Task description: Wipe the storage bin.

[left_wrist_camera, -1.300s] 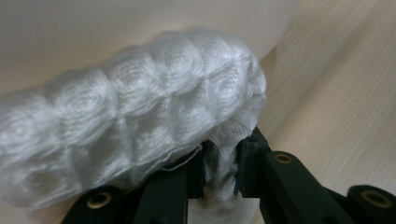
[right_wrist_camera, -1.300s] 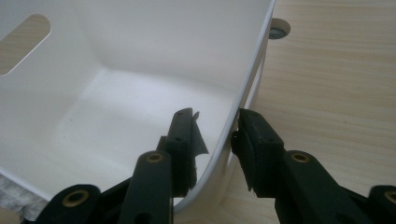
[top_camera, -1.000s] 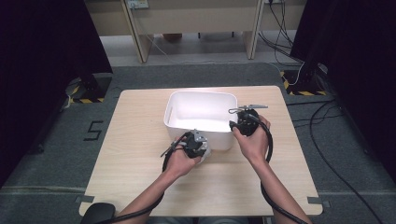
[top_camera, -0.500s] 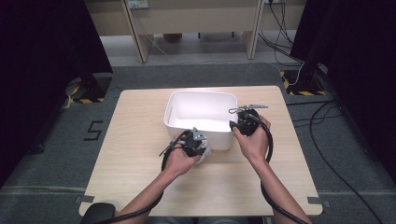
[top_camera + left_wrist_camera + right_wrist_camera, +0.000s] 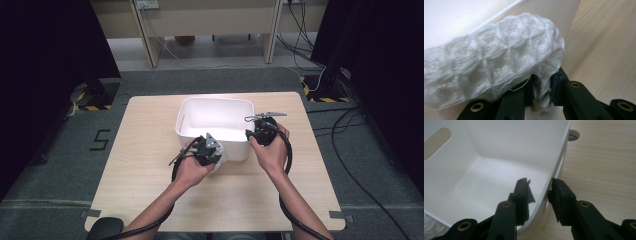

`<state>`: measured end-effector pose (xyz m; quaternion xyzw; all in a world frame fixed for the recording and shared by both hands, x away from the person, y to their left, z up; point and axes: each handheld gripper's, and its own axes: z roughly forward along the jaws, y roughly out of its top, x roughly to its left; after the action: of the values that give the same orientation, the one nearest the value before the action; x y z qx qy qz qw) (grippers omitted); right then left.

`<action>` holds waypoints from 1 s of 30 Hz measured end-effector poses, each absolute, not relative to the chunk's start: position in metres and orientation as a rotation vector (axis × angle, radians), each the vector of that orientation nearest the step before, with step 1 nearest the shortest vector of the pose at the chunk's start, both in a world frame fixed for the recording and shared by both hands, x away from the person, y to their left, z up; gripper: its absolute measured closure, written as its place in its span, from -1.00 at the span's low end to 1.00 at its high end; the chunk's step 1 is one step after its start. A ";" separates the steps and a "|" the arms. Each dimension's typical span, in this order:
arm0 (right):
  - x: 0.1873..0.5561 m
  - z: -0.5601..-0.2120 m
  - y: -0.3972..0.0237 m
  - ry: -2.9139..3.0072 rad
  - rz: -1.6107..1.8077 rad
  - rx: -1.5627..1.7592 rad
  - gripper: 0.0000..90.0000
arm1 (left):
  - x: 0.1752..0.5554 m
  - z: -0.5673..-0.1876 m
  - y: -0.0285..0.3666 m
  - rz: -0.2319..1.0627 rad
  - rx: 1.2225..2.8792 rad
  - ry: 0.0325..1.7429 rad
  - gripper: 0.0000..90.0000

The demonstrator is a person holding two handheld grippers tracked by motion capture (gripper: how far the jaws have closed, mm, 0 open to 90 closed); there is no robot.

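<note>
- Cloth-wiping looks to be the step in hand: the left tongs (image 5: 209, 150) are clamped tight on a bunched fold of a white waffle-textured cloth (image 5: 496, 62), which presses against the outside of the near wall of a white plastic tub (image 5: 192, 112).
- Steadying is the job of the right tongs (image 5: 539, 192): their jaws straddle the tub's right wall near its near corner, one inside and one outside, narrowed about the thin wall. The right gripper view leaves it unclear whether both pads press it.
- To do the wipe well, the left hand (image 5: 192, 167) should keep the cloth flat on the wall and sweep along it, low to the counter (image 5: 150, 145), without loosening the pinch, since only a small tuck of fabric sits between the jaws.
- The right hand (image 5: 270, 150) would do best to bear slightly down and back, so the light tub does not slide away toward the far side under the push of the cloth.
- A likely risk is the cloth snagging under the tub's bottom edge, or the tub tipping if the rim is pulled upward.
- Inside, the tub appears empty, with a handle slot (image 5: 436, 143) cut in the wall opposite the right tongs.
- Little else crowds the work: a small round hole (image 5: 573, 135) sits in the counter just right of the tub, and the cable (image 5: 287, 150) from the right tongs loops beside the wrist, where it could drag on the near right of the counter.
</note>
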<state>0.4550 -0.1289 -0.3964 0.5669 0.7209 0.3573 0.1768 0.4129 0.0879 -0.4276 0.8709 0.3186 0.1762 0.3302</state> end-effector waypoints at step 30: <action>0.455 -0.396 -0.129 2.040 1.010 1.605 0.50 | 0.410 -0.413 0.083 0.481 2.242 0.826 0.69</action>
<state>0.4550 -0.1289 -0.3963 0.5671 0.7209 0.3567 0.1772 0.4098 0.0833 -0.4126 0.8634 0.3181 0.1851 0.3451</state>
